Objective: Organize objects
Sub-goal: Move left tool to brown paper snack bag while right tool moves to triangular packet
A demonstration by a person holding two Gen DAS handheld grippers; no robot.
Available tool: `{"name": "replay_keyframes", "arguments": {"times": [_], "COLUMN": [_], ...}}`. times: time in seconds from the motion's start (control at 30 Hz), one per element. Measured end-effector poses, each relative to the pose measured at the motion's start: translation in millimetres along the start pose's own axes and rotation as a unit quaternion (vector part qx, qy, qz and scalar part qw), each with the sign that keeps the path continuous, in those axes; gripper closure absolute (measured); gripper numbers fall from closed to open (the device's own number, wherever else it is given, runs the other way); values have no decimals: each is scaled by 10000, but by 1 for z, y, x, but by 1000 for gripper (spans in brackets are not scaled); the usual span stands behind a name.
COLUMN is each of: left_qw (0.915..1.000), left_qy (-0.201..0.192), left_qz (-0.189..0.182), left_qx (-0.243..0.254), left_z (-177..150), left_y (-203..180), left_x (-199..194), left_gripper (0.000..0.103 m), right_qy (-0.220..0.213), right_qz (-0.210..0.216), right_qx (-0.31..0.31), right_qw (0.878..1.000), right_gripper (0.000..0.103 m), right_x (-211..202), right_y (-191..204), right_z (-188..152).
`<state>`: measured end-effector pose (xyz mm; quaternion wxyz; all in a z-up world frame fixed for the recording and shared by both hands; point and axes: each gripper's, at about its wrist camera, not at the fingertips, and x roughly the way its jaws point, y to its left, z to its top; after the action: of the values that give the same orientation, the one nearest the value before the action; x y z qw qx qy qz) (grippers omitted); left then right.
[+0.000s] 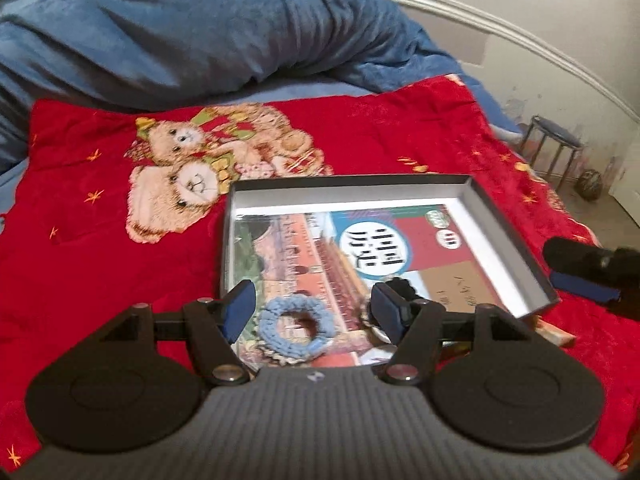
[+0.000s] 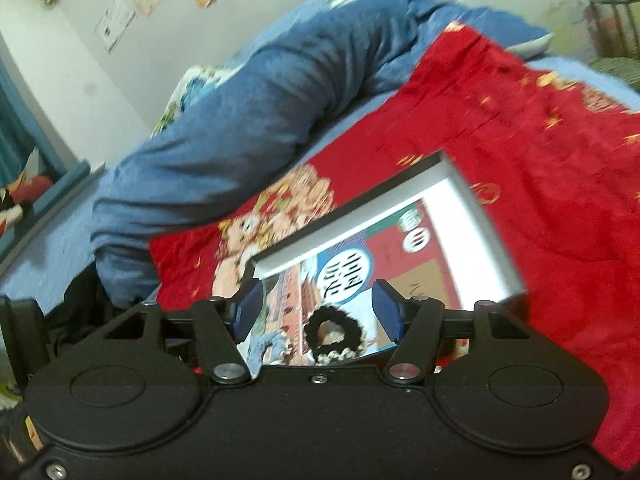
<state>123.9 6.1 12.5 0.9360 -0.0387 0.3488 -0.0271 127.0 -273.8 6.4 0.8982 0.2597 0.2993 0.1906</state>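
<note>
- Far left in the left wrist view we see a red quilt point(image 1: 360, 140) spread over the bed, printed with teddy bears point(image 1: 188, 168) and small gold stars; a rumpled blue duvet point(image 1: 200, 40) is heaped behind it.
- Left gripper point(image 1: 312, 312): jaws spread wide, nothing between the blue pads. It hangs just above the near end of the box.
- Between those jaws lies a light blue scrunchie point(image 1: 294, 330), a knitted, chunky ring with a hollow middle, flat on the book cover.
- The book point(image 1: 360, 264) sits inside a shallow grey box lid point(image 1: 500, 216) with pale inner walls. Its cover shows red palace walls, a white-and-blue disc with dark characters, and a tan panel at its right.
- Right of the blue ring, a black scrunchie point(image 1: 402, 286) is partly hidden by the left gripper's right finger; we see only a fuzzy dark edge there.
- In the right wrist view the black scrunchie point(image 2: 334, 334) shows clearly: a frilled black ring, with a pale speckled scrunchie's edge showing just beneath it, lying on the book.
- Right gripper point(image 2: 316, 316): jaws wide apart, straddling the black ring without touching it. The same tool appears blurred at the right edge of the left view point(image 1: 588, 272), beside the box.
- Far right, off the bed, a blue-topped metal stool point(image 1: 554, 148) stands by the wall.
</note>
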Motion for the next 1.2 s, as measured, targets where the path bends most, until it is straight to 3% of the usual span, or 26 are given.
{"name": "replay_keyframes", "arguments": {"times": [0.13,0.3,0.5,0.63,0.77,0.97,1.2], "left_qw": [9995,9972,9941,9883,9864,9816,9737], "left_qy": [-40,-252,64,100,126,221,441], "left_qz": [-208,-399,-789,-659,-628,-339,-166], "left_qx": [223,580,744,1372,1514,1866,2230], "left_z": [-7,-22,-45,-59,-67,-74,-83], "left_y": [-9,-15,-30,-52,-61,-71,-80], "left_x": [-12,-30,-27,-22,-13,10,27], "left_gripper": [27,27,27,27,27,30,48], "right_qy": [-84,239,330,435,683,895,843], "right_qz": [-114,-208,-815,-1496,-1942,-2181,-2005], "right_qx": [76,147,304,274,285,543,996], "right_qw": [9999,9994,9957,9874,9782,9703,9710], "right_gripper": [43,43,43,43,51,51,51], "right_x": [-13,-11,-27,-40,-29,-4,2], "right_y": [4,12,14,11,3,-16,-32], "right_z": [-5,-26,-61,-77,-82,-80,-77]}}
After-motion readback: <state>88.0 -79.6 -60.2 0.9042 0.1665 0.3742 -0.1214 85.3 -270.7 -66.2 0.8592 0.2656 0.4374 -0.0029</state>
